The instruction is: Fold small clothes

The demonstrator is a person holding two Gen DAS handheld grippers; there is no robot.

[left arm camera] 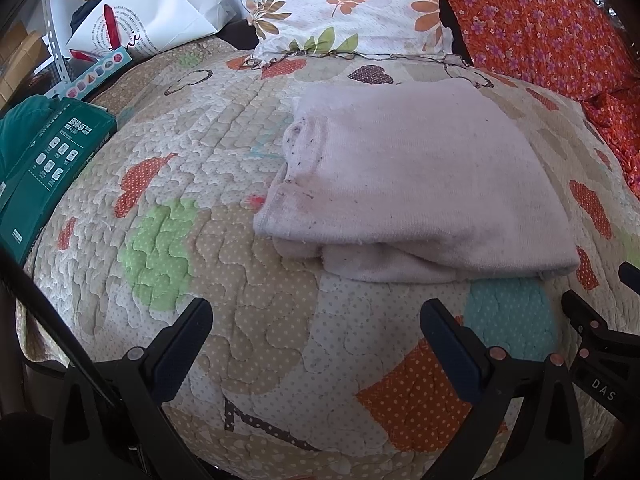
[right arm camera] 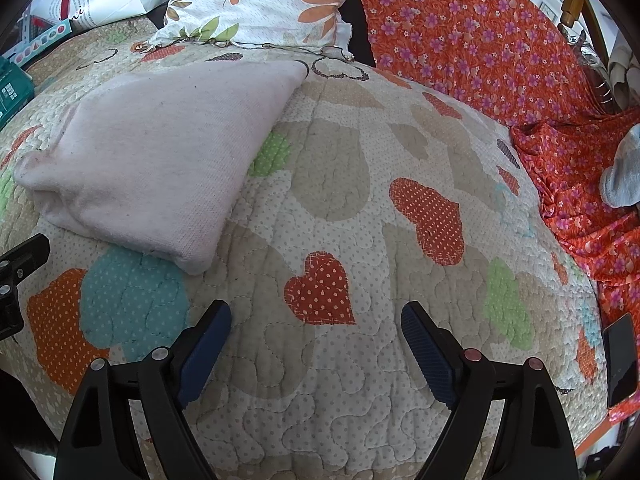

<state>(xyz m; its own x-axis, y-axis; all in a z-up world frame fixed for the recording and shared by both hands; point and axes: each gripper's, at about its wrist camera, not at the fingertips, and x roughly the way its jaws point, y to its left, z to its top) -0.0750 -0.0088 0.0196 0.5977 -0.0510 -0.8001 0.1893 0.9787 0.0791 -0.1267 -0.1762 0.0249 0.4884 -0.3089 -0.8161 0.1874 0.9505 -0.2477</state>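
Currently, in the left wrist view, the left gripper (left arm camera: 316,320) is hovering with its jaws standing wide apart and nothing between them, above the quilted bedspread (left arm camera: 224,240). The folded pale pink garment (left arm camera: 416,176) is lying ahead of it and slightly to the right, its near folded edge facing the fingers, its long axis running roughly from the near edge of the bedspread toward the floral pillow (left arm camera: 340,4) at the far edge. The right gripper's tip is showing at the right border, apart from the cloth. In the right wrist view, the right gripper (right arm camera: 316,324) is likewise holding its jaws spread and empty over bare quilt. The garment (right arm camera: 160,152) is lying ahead and well to the left, its nearest corner pointing toward the left finger. By this reading, the left gripper is facing the garment more squarely, so any further fold would probably be starting from that side.
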